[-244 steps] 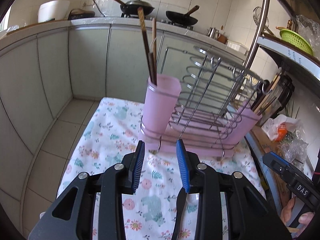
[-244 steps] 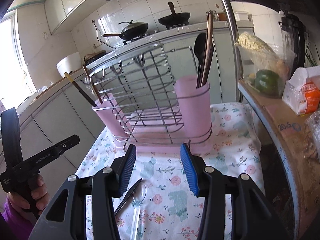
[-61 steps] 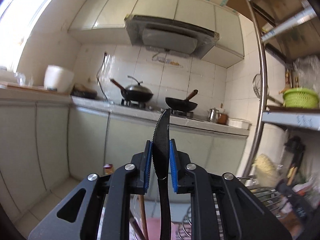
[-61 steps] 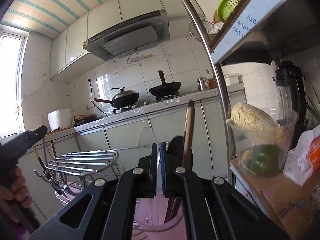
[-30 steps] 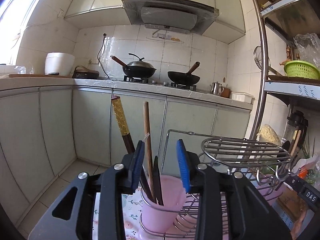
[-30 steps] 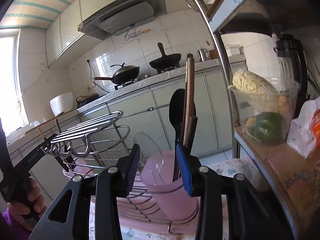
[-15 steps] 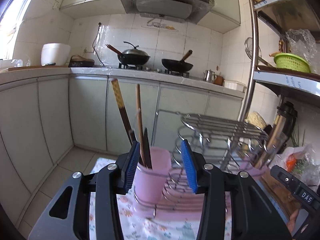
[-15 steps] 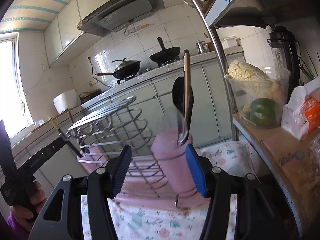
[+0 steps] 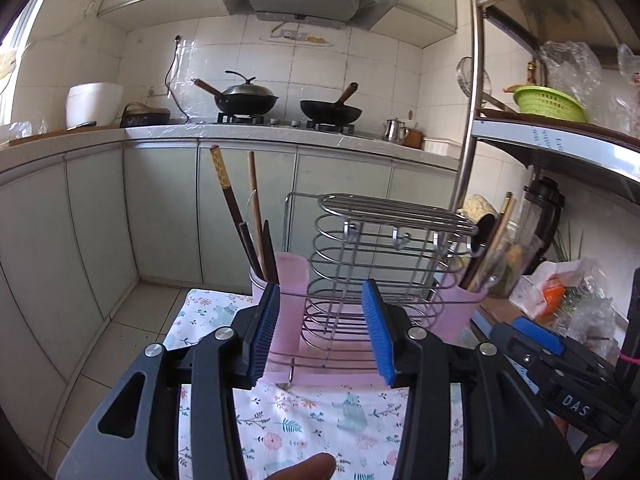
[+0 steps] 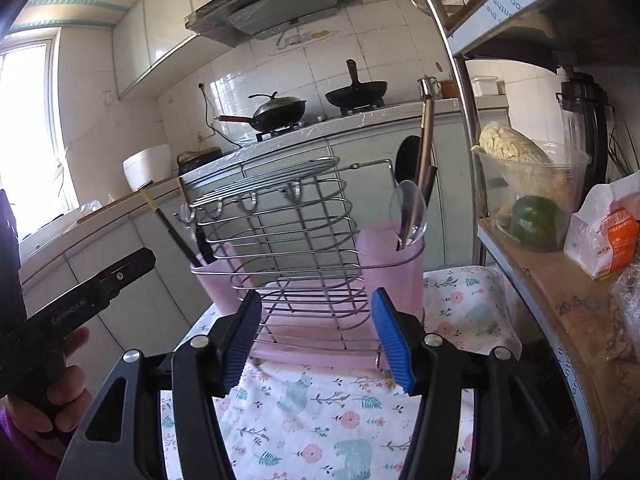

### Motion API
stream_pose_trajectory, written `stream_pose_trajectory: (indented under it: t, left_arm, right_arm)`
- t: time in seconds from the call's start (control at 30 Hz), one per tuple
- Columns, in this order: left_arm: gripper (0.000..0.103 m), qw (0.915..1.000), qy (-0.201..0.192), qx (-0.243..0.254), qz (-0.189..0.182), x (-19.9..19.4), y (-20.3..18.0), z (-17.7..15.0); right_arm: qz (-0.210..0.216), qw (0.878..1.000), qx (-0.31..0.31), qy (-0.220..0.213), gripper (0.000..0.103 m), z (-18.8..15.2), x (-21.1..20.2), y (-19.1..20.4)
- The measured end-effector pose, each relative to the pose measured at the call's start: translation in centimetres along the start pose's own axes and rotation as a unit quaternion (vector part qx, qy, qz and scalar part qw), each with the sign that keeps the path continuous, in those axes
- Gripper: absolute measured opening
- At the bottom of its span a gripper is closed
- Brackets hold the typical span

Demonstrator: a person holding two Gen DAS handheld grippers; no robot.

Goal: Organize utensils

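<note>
Kitchen counter's woks (image 9: 248,100) sit well behind wire rack (image 9: 384,264) and pink cups (image 10: 394,268).

The left gripper (image 9: 324,332) was built from matte black plastic arms, each tipped with a ribbed blue pad (image 9: 264,336) and fastened by round silver screws. A triangular cut-out was seen in its outer link. The right gripper (image 10: 316,344) was made alike — black arms, blue ribbed pads (image 10: 390,344), silver screws. On the body of the right gripper, white lettering "DAS" was printed, with a blue part above it. Faint pale lettering was carried on the left gripper's black body, too small to be read. A purple sleeve (image 10: 16,452) was worn on the left arm.
</note>
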State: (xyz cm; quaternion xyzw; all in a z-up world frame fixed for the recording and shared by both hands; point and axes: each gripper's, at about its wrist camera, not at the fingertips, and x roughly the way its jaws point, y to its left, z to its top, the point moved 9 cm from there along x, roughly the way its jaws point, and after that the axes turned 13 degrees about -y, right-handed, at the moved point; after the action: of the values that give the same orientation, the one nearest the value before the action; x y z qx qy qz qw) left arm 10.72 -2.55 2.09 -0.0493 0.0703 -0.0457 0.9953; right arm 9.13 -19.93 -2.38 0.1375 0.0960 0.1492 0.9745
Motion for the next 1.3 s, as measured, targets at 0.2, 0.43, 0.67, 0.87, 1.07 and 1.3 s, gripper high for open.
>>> stream_pose_trajectory:
  t: [0.2,0.43,0.67,0.87,1.07,1.3]
  left_arm:
    - [0.043,0.9999,-0.002,0.006,-0.009,-1.6,-0.6,0.2]
    - [0.043,0.9999,-0.005,0.006,-0.014,-2.6,-0.8,0.6]
    - [0.043,0.9998,-0.009,0.002,-0.016,-3.1,-0.9,0.9]
    - [0.043,0.9998,-0.006,0.000,-0.017,-3.2,-0.8,0.8]
    - [0.043,0.9999,-0.001,-0.004,-0.014,-3.2,-0.5,0.7]
    - [0.043,0.9999,0.003,-0.007,-0.011,-3.1,-0.2,0.4]
  right_arm:
    - [-0.001,1.000,-0.003,-0.005,0.057,0.4,-1.0,0.7]
    - [-0.001,1.000,-0.008,-0.011,0.057,0.9,-1.8,1.4]
    - [-0.004,1.000,-0.013,-0.017,0.057,1.3,-2.4,1.8]
    - [-0.009,1.000,-0.016,-0.020,0.057,1.4,-2.6,1.9]
    - [-0.016,0.999,-0.025,-0.024,0.057,1.4,-2.7,2.0]
    - [-0.022,0.999,-0.028,-0.017,0.057,1.0,-2.5,2.0]
